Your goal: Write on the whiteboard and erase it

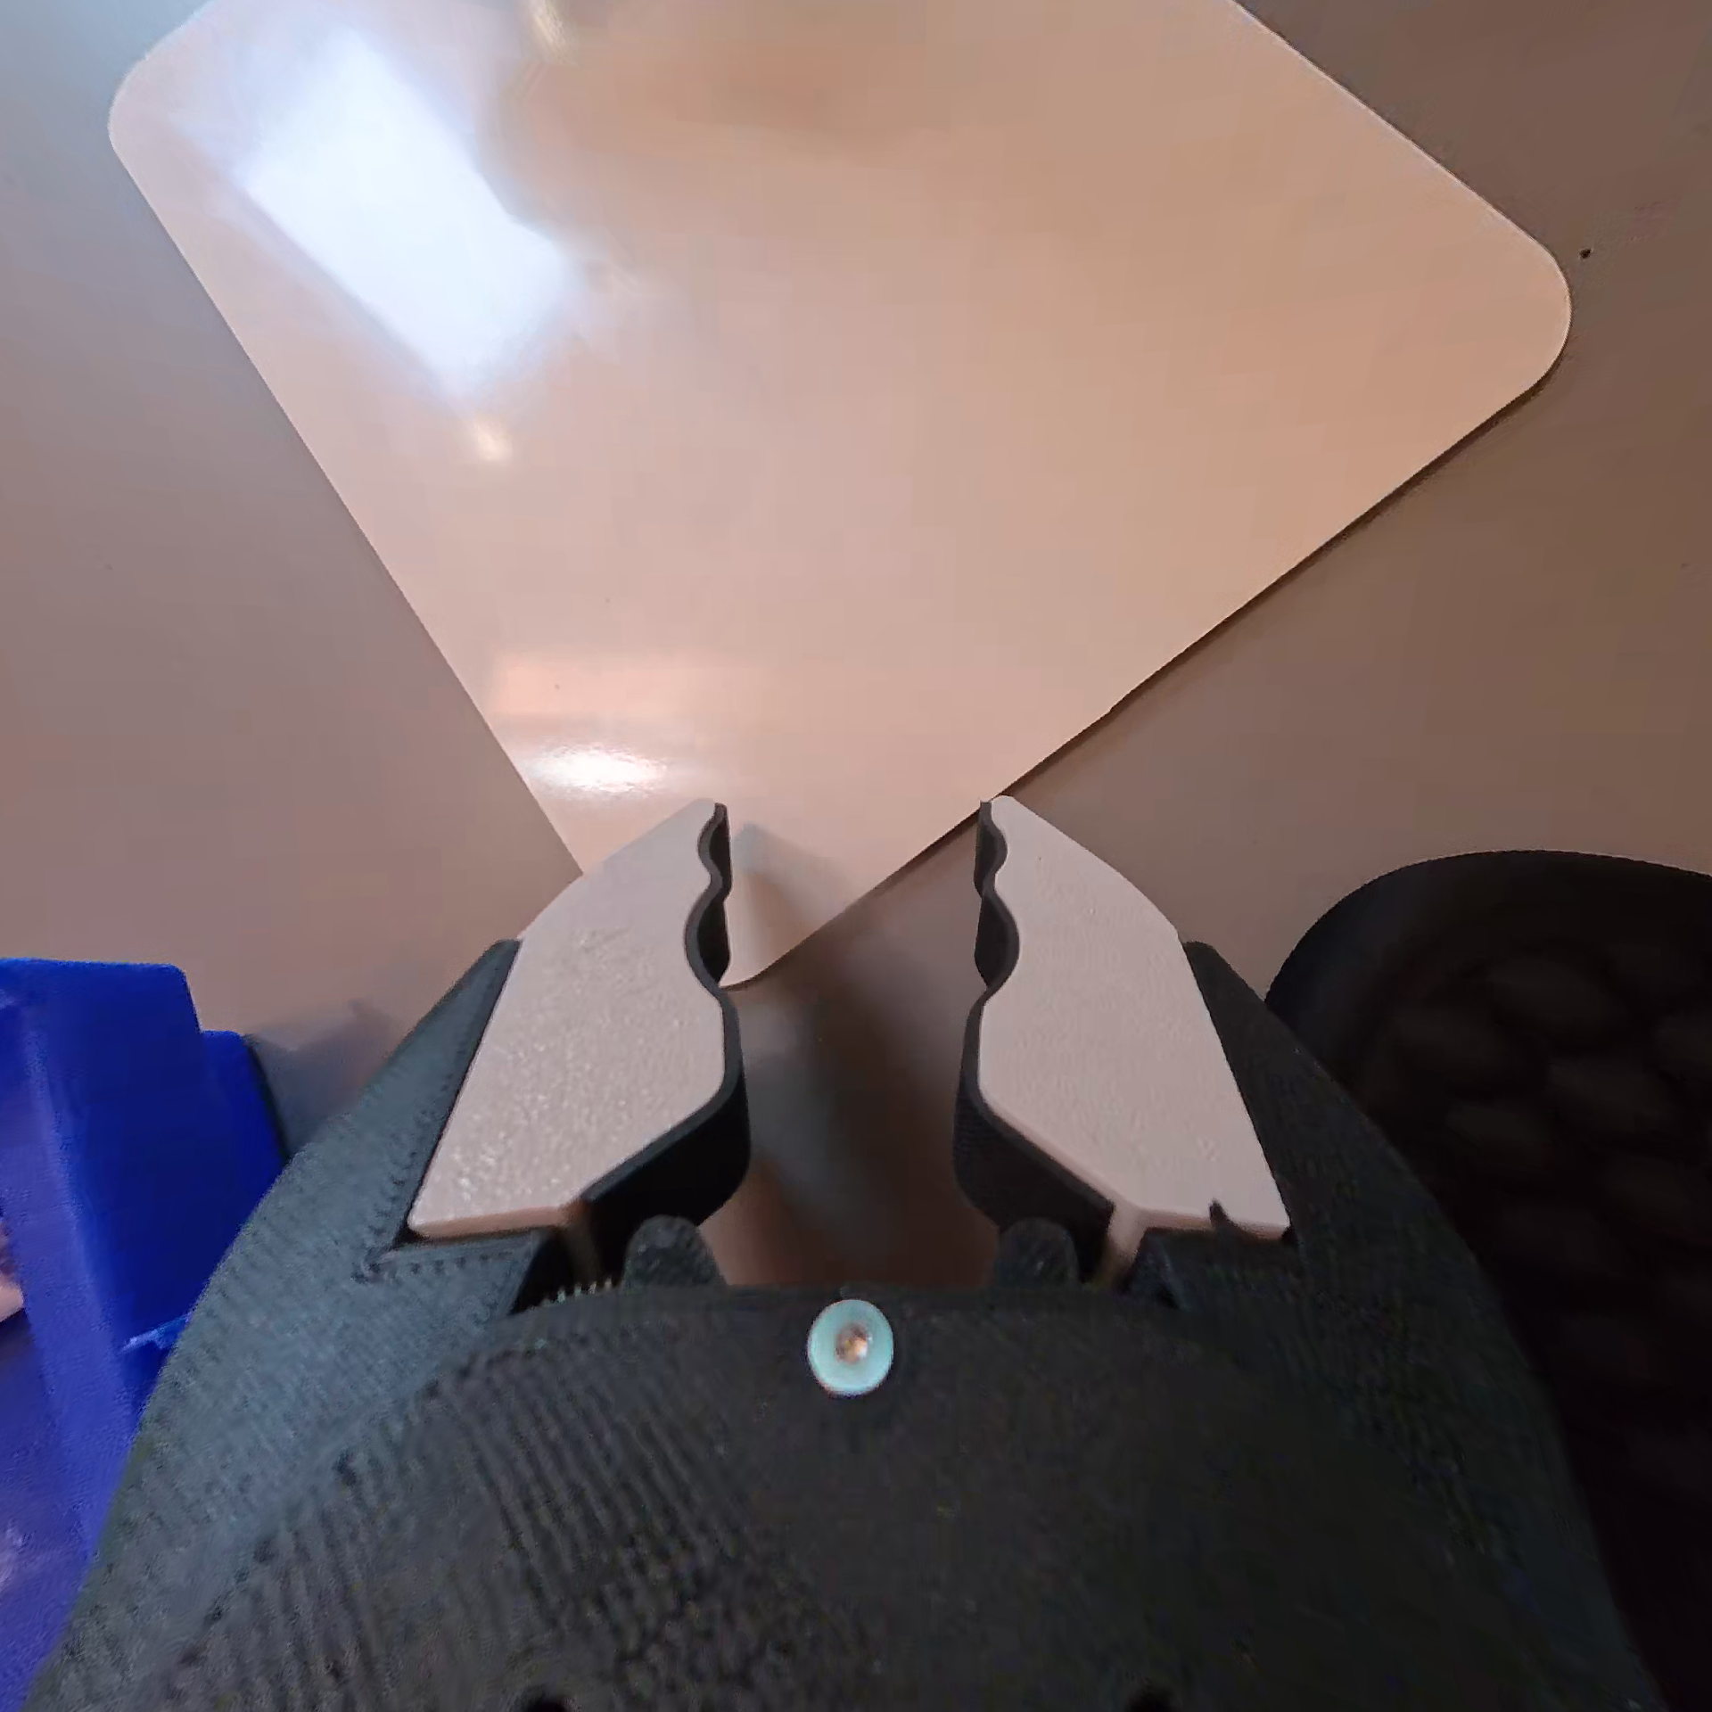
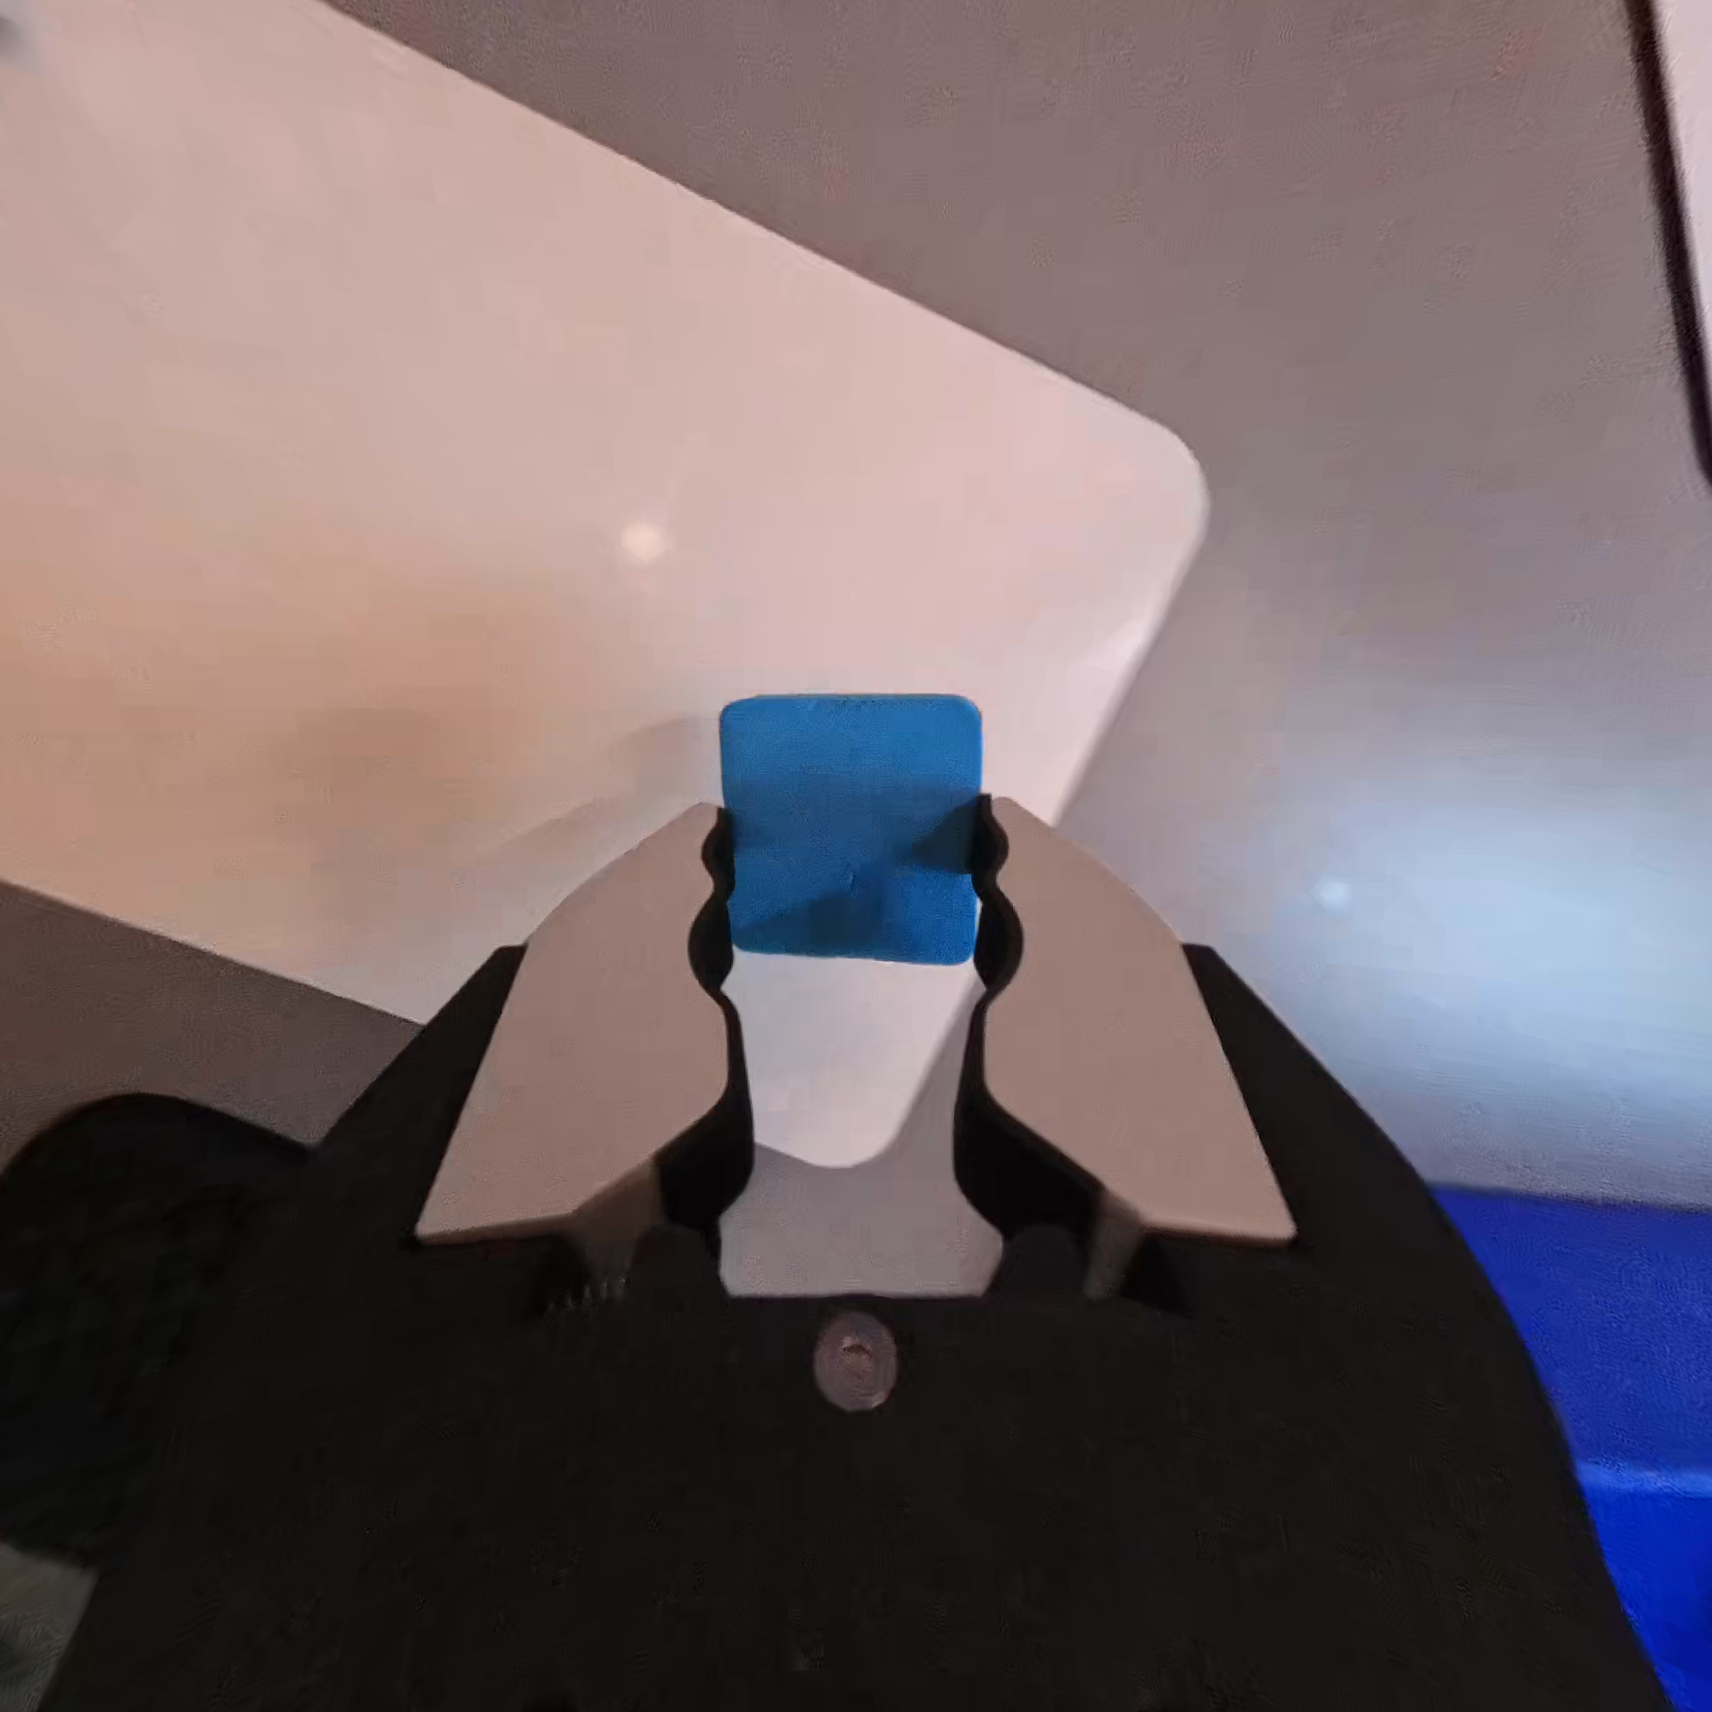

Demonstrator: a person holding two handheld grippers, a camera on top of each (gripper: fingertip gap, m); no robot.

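A blank white whiteboard [image 1: 787, 417] with rounded corners lies flat on the table, turned diagonally; I see no marks on it. My left gripper [image 1: 852, 824] is open and empty, its fingertips over the board's near corner. In the right wrist view the same whiteboard [image 2: 463, 602] fills the left and middle. My right gripper [image 2: 848, 824] is shut on a small blue square eraser [image 2: 848, 815], held between the fingertips just over the board's near right part. I cannot tell whether the eraser touches the board.
The grey table [image 1: 185, 695] surrounds the board. A blue plastic part [image 1: 102, 1158] sits at the lower left of the left view, a black textured object [image 1: 1529, 1112] at its right. Blue plastic [image 2: 1621, 1390] shows lower right in the right view, a dark edge [image 2: 1667, 185] top right. My right fingertips sit around 25 cm from my left ones.
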